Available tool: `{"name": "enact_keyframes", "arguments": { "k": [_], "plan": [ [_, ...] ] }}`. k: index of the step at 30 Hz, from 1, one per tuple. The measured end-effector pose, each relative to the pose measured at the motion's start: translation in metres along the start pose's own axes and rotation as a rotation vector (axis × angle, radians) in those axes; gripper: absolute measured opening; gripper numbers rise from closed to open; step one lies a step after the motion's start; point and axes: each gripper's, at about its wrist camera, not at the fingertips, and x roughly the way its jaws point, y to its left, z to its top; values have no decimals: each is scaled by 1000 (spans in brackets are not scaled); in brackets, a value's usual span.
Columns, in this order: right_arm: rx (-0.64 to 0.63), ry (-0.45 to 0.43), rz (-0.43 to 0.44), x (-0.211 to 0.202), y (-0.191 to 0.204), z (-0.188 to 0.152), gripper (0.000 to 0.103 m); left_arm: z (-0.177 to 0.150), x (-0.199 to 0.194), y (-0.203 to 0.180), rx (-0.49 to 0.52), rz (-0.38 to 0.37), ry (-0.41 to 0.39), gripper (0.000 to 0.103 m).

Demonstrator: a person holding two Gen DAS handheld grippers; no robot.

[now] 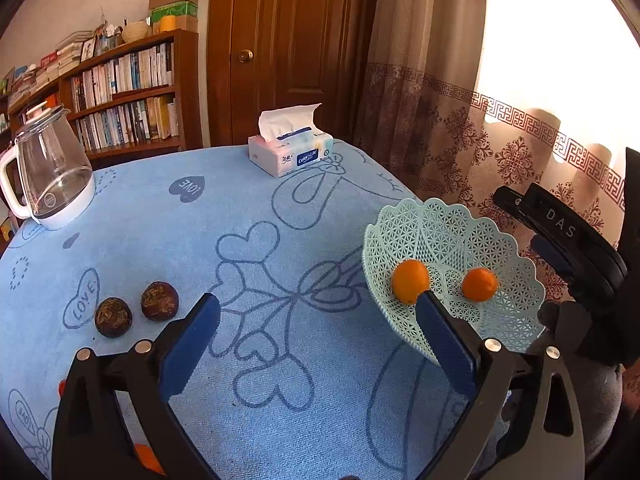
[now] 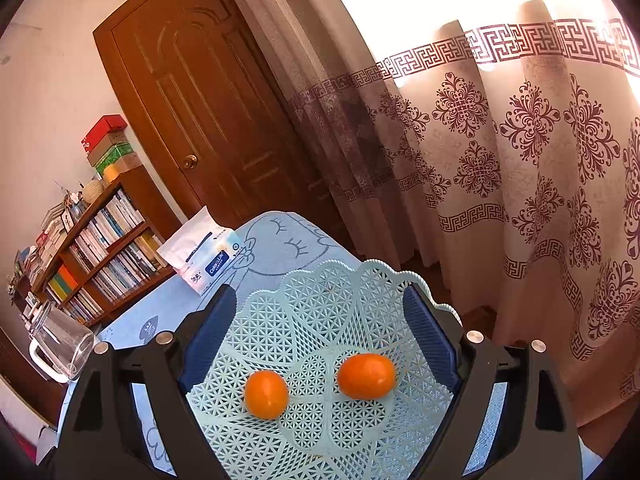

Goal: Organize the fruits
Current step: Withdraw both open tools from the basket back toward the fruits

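A pale green lattice basket [image 1: 460, 232] stands at the table's right edge with two oranges [image 1: 410, 281] [image 1: 479, 284] in it. Two dark brown round fruits [image 1: 113, 317] [image 1: 159, 301] lie on the blue cloth at the left. My left gripper [image 1: 316, 308] is open and empty above the cloth, between the dark fruits and the basket. My right gripper [image 2: 320, 308] is open and empty, its jaws wide on either side of the basket [image 2: 320, 312], above the two oranges [image 2: 266, 394] [image 2: 366, 376]. The right gripper's body [image 1: 560, 240] shows beyond the basket in the left wrist view.
A tissue box [image 1: 290, 152] sits at the table's far edge. A glass kettle [image 1: 48, 172] stands at the far left. An orange item [image 1: 148, 460] peeks out under my left gripper. A bookshelf, a door and curtains lie beyond the table.
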Motion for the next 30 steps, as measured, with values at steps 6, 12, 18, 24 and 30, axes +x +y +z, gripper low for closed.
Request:
{"name": "enact_keyframes", "arguments": {
  "k": [6,12,18,24,30],
  "plan": [
    [-12,-3,13,-2,5,-1,88,3,-10,16,-16,43,-23,97],
    [-16,-8,20,-5,8,-2,88,6,-23,41,-48,87,-51,97],
    [-25,-12,43,-10,14,-2,88,9,-41,67,-83,131,-81,97],
    [-41,-16,78,-17,24,-2,92,8,-60,92,-106,172,-104,97],
    [-65,-14,120,-25,36,-4,92,0,-76,119,-144,221,-103,97]
  ]
}}
